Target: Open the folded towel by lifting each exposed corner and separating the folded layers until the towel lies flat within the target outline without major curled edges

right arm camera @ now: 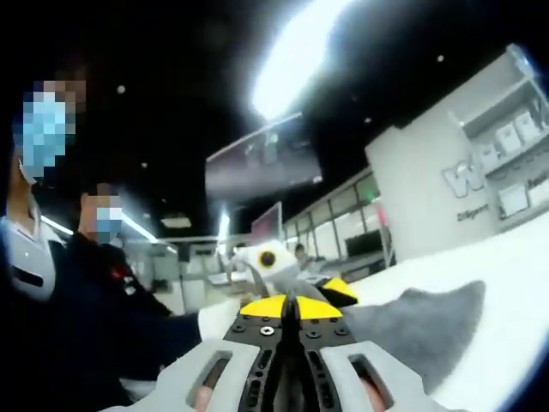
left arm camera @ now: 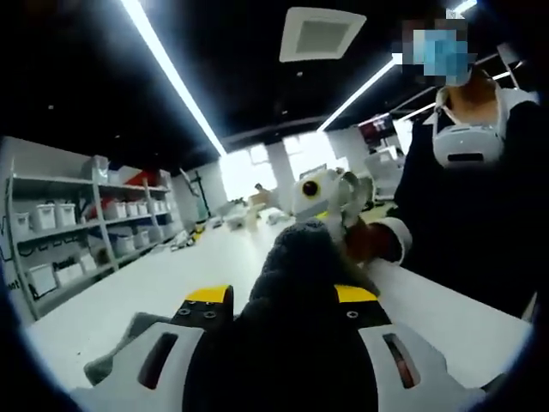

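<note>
A dark grey towel (left arm camera: 292, 257) is bunched between the jaws of my left gripper (left arm camera: 282, 294). The jaws stand partly apart, shut on the thick cloth. The bunch rises in a peak toward my right gripper (left arm camera: 330, 202), just beyond it. A loose part of the towel lies at lower left on the white table (left arm camera: 171, 275). In the right gripper view, my right gripper (right arm camera: 294, 307) has its yellow-tipped jaws pressed together on the towel's edge. The towel (right arm camera: 420, 330) spreads out to the right over the table (right arm camera: 515, 275). My left gripper (right arm camera: 279, 257) sits close ahead of those tips.
A person in dark clothing (left arm camera: 472, 215) stands at the table's right side and also appears at the left (right arm camera: 77, 326) of the right gripper view. Shelves with white bins (left arm camera: 77, 223) line the far left wall. The long white table runs away ahead.
</note>
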